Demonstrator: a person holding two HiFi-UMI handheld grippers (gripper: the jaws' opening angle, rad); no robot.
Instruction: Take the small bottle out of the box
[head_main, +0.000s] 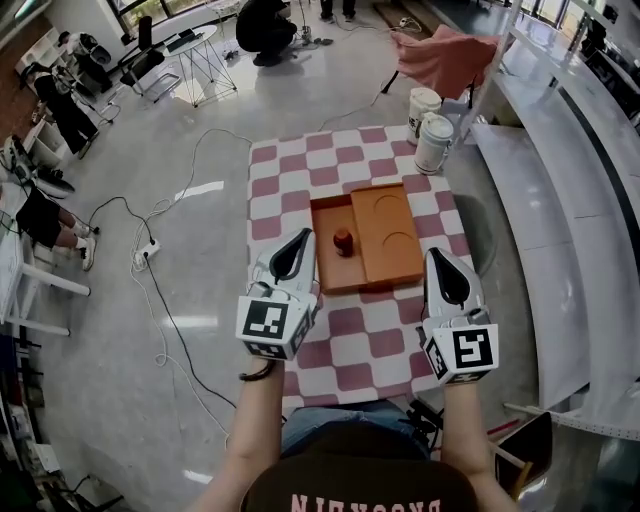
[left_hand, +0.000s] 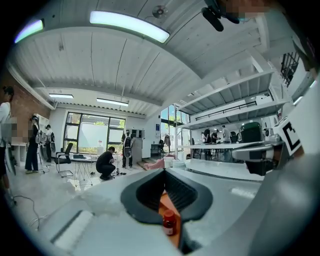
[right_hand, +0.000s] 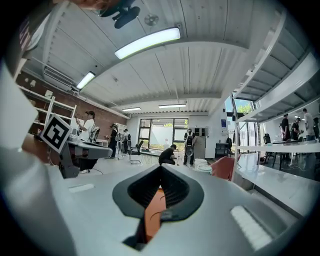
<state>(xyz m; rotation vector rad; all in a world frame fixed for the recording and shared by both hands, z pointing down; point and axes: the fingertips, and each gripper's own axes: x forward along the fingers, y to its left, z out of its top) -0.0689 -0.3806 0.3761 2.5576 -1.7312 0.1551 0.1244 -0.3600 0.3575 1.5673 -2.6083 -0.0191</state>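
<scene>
Well, the person stands at the near edge of the surface (head_main: 350, 335), which wears a red-and-white chequered cloth, and holds a pair of tongs out over it in each hand. The left tongs (head_main: 298, 245) have their jaws pressed together with nothing caught between them. The right tongs (head_main: 438, 265) look the same, jaws together and empty. The two pairs are well apart, one at each side of the box (head_main: 333, 275).

That box is orange-brown wood and lies open in the middle of the cloth. Its lid (head_main: 392, 232) lies flat to the right, with two round outlines showing on it. The small bottle (head_main: 343, 241), red with a red cap, stands upright in the open left half of the box, clear of the walls. The tip of the left tongs is just beside the box's left wall, near the bottle but not touching it. The right tongs sit off the lid's right edge, by its near corner. In the left gripper view the bottle shows through the narrow slit under the closed jaws, with the orange wood behind it.

Just past the far right corner of the surface are two white buckets (head_main: 434, 143), and beyond them a pink cloth (head_main: 445, 55) hangs over a frame. A cable (head_main: 150, 215) trails across the pale floor on the left. Several people are further off, one of them crouching (head_main: 265, 28) by a small round table.
</scene>
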